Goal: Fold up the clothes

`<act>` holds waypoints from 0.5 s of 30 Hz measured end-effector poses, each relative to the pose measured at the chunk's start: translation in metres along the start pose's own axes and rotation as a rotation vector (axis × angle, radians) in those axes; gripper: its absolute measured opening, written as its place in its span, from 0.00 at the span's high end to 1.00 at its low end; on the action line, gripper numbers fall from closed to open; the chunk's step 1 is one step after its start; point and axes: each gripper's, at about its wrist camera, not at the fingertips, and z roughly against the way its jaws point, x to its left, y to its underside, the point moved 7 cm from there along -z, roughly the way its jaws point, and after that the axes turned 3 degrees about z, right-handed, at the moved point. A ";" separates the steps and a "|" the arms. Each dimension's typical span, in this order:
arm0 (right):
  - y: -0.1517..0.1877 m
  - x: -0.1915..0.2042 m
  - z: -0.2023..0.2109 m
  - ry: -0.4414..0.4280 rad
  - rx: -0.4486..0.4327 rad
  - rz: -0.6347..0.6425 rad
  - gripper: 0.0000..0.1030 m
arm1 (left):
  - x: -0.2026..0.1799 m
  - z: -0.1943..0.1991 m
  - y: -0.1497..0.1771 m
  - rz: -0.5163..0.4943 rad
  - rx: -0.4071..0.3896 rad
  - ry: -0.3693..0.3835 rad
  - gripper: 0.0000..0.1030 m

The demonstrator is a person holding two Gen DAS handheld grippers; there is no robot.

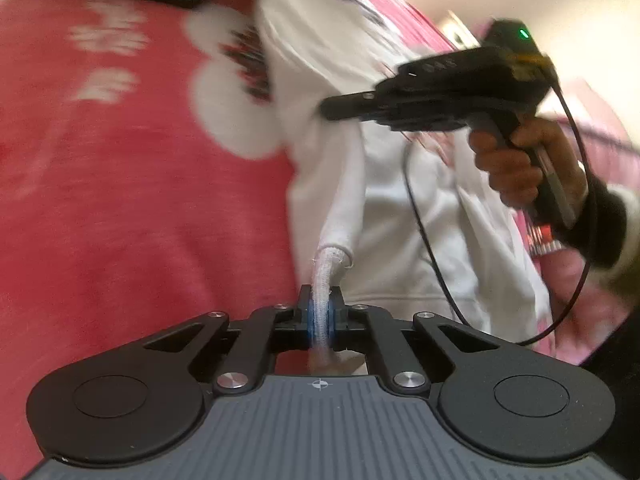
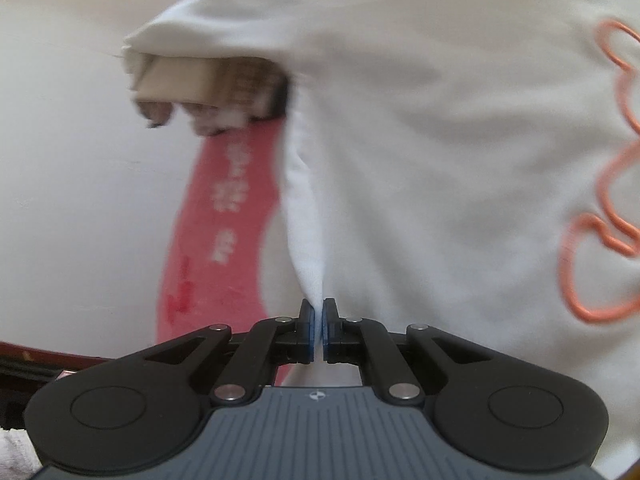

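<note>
Left wrist view, nearest the lens: the left gripper point(image 1: 320, 320), black-linked with blue-padded fingers point(image 1: 311, 322), is clamped on the white ribbed cuff point(image 1: 322, 280) of a white cotton sweatshirt point(image 1: 320, 92). The cuff passes between the pads and a short blurred end shows behind them, toward the camera. Beyond the cuff the sleeve rises up and away to the body of the sweatshirt, which hangs in soft folds above and to the right of the cuff. To the left of the sweatshirt lies a wide red blanket with white flower shapes point(image 1: 120, 184), filling the left half of the view. To the right of the sweatshirt and farther off, a person's right hand point(image 1: 516, 164) holds the pistol-style handle of the right gripper point(image 1: 332, 110), seen side-on with a thin black cable point(image 1: 424, 240) looping down from it across the sweatshirt.

Right wrist view, nearest the lens: the right gripper point(image 2: 319, 328) is closed on a thin pinched fold of the same sweatshirt point(image 2: 400, 120), the pads almost meeting with only cloth between them. The sweatshirt spreads above and to the right of the pinch, with an orange looped line design point(image 2: 592, 264) at its right edge. Left of the fold a strip of red blanket point(image 2: 224, 232) shows; farther up, the hanging cloth partly covers a blurred beige object that cannot be identified.
</note>
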 end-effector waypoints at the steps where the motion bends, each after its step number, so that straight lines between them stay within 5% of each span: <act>1: -0.004 0.012 -0.005 -0.025 -0.004 0.034 0.96 | 0.006 0.010 0.001 0.033 -0.017 -0.012 0.96; 7: -0.011 0.060 -0.079 -0.023 0.026 0.246 0.91 | 0.051 0.029 0.016 0.213 -0.027 -0.091 0.96; 11: -0.012 0.043 -0.105 -0.044 0.063 0.188 0.91 | 0.081 0.022 0.023 0.310 -0.017 -0.105 0.96; 15: -0.022 0.035 -0.079 -0.092 0.003 0.130 0.67 | 0.080 0.030 0.019 0.275 -0.025 -0.095 0.96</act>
